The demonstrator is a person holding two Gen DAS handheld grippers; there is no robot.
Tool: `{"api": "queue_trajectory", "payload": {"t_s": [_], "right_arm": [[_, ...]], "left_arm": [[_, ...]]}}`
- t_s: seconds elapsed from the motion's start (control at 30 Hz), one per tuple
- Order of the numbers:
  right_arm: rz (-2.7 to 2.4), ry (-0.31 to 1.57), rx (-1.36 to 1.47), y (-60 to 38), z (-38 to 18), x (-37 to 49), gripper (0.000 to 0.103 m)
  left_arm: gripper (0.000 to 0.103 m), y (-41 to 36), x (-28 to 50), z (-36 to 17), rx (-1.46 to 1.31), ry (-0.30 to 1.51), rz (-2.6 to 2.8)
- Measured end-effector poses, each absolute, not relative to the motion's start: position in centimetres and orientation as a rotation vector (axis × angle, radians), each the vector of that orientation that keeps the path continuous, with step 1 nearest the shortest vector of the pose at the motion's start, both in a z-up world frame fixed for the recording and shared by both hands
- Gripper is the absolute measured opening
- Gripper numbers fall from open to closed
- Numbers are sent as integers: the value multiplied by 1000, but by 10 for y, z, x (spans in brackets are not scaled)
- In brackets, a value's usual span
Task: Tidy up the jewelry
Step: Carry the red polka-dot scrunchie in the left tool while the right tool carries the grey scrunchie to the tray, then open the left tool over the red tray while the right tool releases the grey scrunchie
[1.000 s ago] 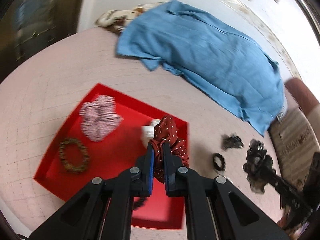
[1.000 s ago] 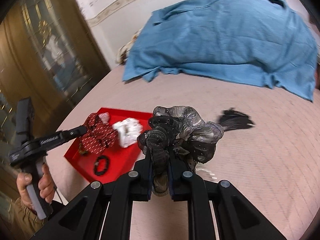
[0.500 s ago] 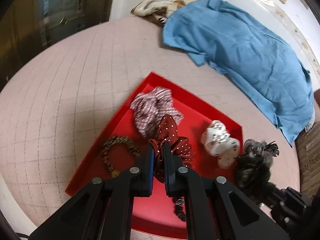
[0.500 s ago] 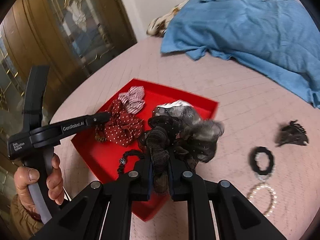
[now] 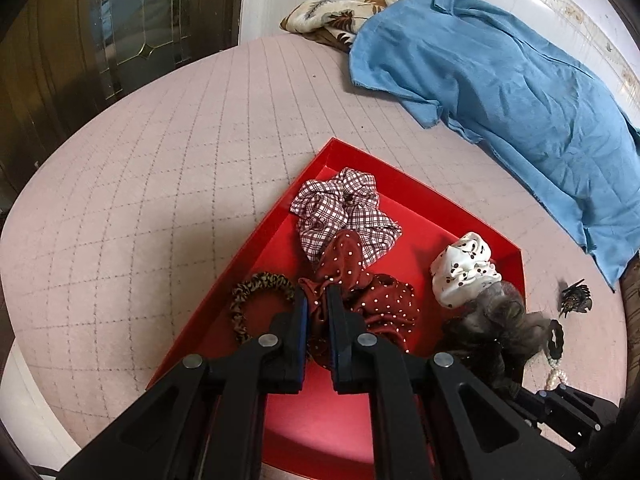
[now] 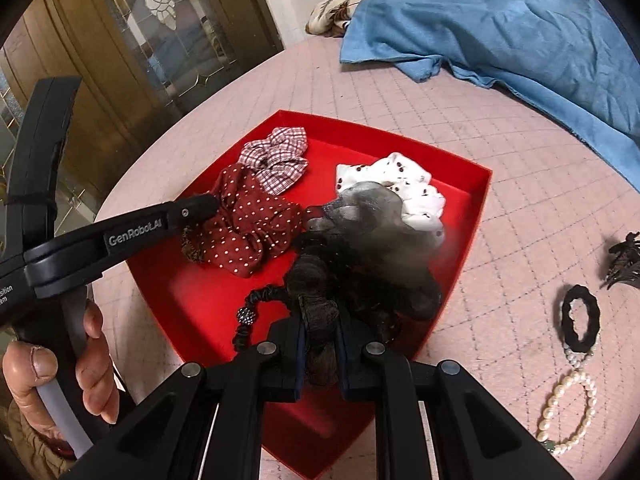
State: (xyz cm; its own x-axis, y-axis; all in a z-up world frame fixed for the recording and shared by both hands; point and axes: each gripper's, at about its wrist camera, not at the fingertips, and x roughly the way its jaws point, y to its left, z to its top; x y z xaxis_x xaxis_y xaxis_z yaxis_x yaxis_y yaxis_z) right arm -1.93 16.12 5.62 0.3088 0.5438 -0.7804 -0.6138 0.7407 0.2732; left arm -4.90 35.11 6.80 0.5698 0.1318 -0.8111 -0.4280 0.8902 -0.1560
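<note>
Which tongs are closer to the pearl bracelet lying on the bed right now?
Right. The right tongs, shut on the grey scrunchie, hang over the red tray edge nearest the pearl bracelet. The left tongs are across the tray.

Two wrist fisheyes, each looking steeply down along its own gripper fingers, close above the red tray [image 5: 280,220]. The right view looks from further right; both share tray and blue cloth [image 6: 500,20].

A blue cloth [image 5: 500,92] lies on the pink quilted bedcover [image 5: 160,184], touching a floral fabric [image 5: 324,20].
</note>
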Motion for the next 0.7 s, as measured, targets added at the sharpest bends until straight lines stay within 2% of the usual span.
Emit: {"api": "queue_trajectory", "payload": {"t_s": [0.2, 0.3, 0.47, 0.6, 0.7], "right_arm": [[792, 1003, -45, 160, 56, -20, 17], [788, 996, -41, 157, 58, -22, 22], [787, 984, -20, 151, 65, -26, 38], [783, 971, -11, 144, 71, -30, 42], [779, 963, 5, 137, 76, -32, 42]], "left_arm": [[10, 354, -51, 70, -359, 893, 352], [19, 353, -53, 73, -357, 879, 355], [30, 347, -54, 78, -318, 861, 361], [47, 341, -57, 87, -281, 827, 373], [50, 336, -59, 92, -249, 807, 386]]}}
